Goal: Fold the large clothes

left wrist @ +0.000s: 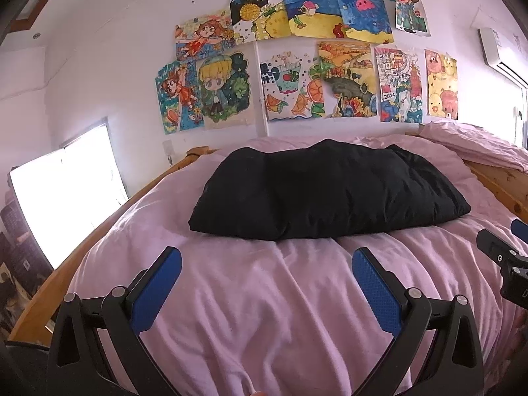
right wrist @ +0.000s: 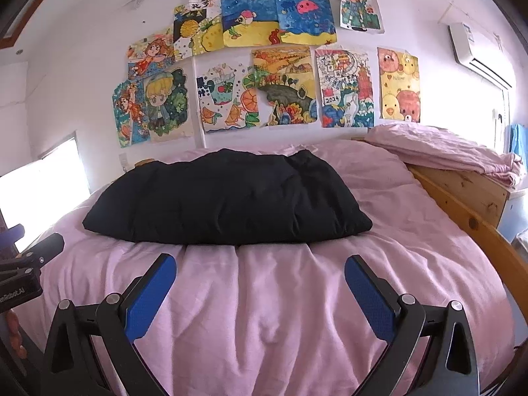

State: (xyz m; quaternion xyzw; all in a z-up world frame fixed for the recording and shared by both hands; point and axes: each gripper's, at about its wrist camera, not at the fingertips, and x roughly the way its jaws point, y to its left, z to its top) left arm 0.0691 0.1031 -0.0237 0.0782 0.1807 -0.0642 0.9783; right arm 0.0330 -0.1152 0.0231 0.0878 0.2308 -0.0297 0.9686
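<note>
On the left, the left gripper point(left wrist: 266, 265) is hovering above the pink duvet point(left wrist: 264, 297), fingers spread wide and holding nothing. Ahead of it, the black garment point(left wrist: 326, 194) is lying across the middle of the bed as a thick, puffy, compact bundle, well apart from both tools. Moving right, the right gripper point(right wrist: 260, 272) is sitting in the same pose, released and empty, its blue pads point(right wrist: 369, 297) framing bare bedding.

Judging by the tidy bundle, this looks like either the close of a fold or a pause before another one. Any next move is calling for a reach forward to the near edge and a pinch on each end.

The left view is catching the bright window point(left wrist: 66, 198) and the right gripper's black body at its right edge; the right view is showing the folded pink bedding point(right wrist: 445, 151) on the wooden bed frame point(right wrist: 462, 198) more fully, plus the air conditioner point(right wrist: 478, 52).
</note>
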